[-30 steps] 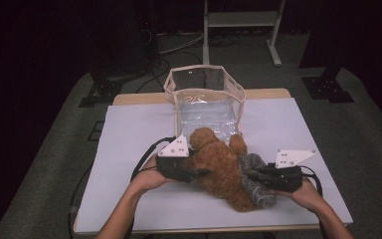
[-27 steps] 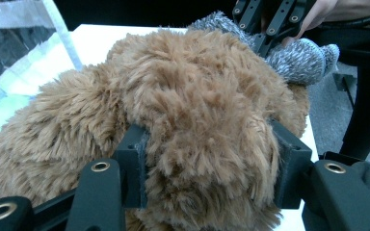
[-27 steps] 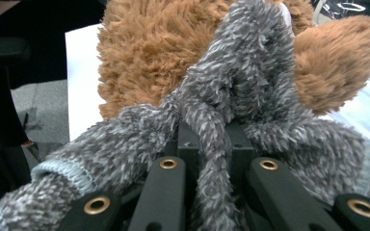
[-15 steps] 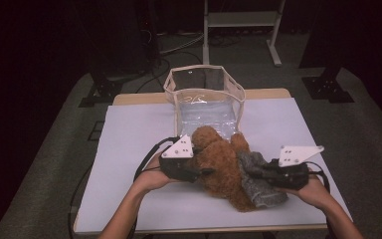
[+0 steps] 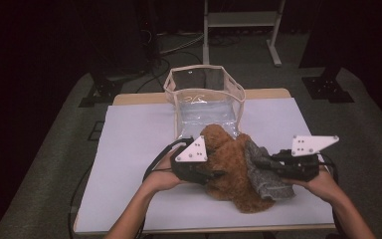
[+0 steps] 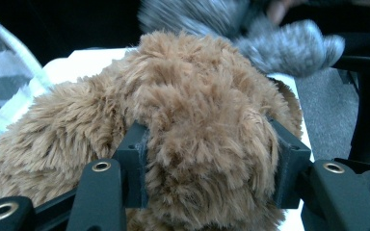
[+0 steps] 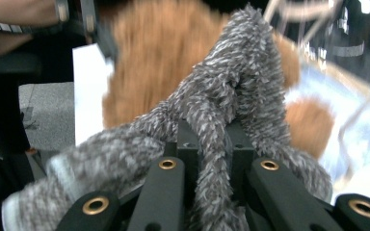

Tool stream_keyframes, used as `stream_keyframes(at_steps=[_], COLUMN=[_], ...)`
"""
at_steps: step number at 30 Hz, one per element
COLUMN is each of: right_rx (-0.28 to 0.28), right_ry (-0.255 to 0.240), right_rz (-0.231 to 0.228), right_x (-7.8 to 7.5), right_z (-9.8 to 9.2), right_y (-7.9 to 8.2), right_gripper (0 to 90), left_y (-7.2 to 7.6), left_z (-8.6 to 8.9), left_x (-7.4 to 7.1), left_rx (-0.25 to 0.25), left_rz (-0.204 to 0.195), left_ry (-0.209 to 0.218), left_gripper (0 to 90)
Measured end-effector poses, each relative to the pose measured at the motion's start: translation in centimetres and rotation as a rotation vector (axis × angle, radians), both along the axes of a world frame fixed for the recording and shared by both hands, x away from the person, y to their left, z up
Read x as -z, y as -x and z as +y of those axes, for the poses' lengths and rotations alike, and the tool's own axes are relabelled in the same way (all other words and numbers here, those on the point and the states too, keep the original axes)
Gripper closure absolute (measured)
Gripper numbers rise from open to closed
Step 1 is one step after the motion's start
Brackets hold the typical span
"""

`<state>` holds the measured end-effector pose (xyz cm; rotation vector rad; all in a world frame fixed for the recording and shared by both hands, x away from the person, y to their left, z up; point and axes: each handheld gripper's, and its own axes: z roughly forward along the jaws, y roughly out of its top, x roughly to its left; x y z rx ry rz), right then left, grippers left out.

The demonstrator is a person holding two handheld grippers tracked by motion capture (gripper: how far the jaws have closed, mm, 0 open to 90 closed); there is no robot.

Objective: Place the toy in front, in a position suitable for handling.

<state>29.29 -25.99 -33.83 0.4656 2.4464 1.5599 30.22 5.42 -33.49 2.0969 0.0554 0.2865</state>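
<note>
A brown plush toy lies on the white table, just in front of a clear bag. My left gripper is shut on the toy's furry body, one pad pressed into each side. Its jaws have just closed a little further on the fur. A grey fuzzy cloth clings to the toy's right side. My right gripper is shut on a fold of this grey cloth and holds it off the table. The brown toy shows blurred behind the cloth.
The clear plastic bag with a beige rim stands open at the table's far middle. The white tabletop has free room to the left and right. A metal stand and dark floor lie beyond the table.
My right gripper has risen, pulling the grey cloth up off the table. The left gripper and the toy have shifted a little toward the bag.
</note>
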Motion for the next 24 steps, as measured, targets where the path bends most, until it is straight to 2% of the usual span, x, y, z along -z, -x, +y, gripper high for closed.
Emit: stream_keyframes(at_steps=[4,7,10,12,15,17,18,20,21,24], right_rx=[-0.053,-0.097,-0.117,-0.120,-0.136,-0.136,-0.136,-0.132,-0.119,-0.115], right_ry=[0.002,0.047,0.075,0.104,0.164,0.159,0.142,0.131,0.118,0.109], right_rz=[-0.034,-0.054,-0.038,-0.029,0.011,0.022,0.046,0.050,0.069,0.075], right_x=[-3.3,-5.4,-6.7,-6.8,-5.9,-5.6,-5.1,-4.9,-4.5,-4.4], right_z=[1.6,3.2,4.2,4.4,4.0,3.5,2.0,1.6,0.6,0.2], right_y=[-1.3,-2.2,-3.0,-3.2,-2.9,-2.7,-2.2,-2.1,-1.7,-1.4], right_gripper=[80.1,80.0,79.9,79.9,80.3,80.5,80.8,80.9,81.1,81.2], left_y=[0.4,0.9,1.4,1.8,2.1,2.2,2.3,2.4,2.5,2.6], left_z=[-1.3,-2.4,-3.3,-3.9,-4.8,-5.2,-5.7,-6.0,-6.2,-6.2], left_x=[-0.6,-1.0,-1.4,-1.6,-1.7,-1.6,-1.6,-1.8,-1.9,-2.0], left_rx=[0.032,0.053,0.078,0.098,0.123,0.141,0.152,0.158,0.169,0.180], left_rz=[-0.031,-0.063,-0.081,-0.095,-0.101,-0.094,-0.087,-0.089,-0.093,-0.091], left_ry=[-0.006,-0.014,-0.013,-0.009,-0.026,-0.018,-0.007,-0.009,-0.012,-0.007], left_gripper=[44.7,44.6,44.5,44.3,44.2,44.1,42.1,39.1,37.5,34.4])
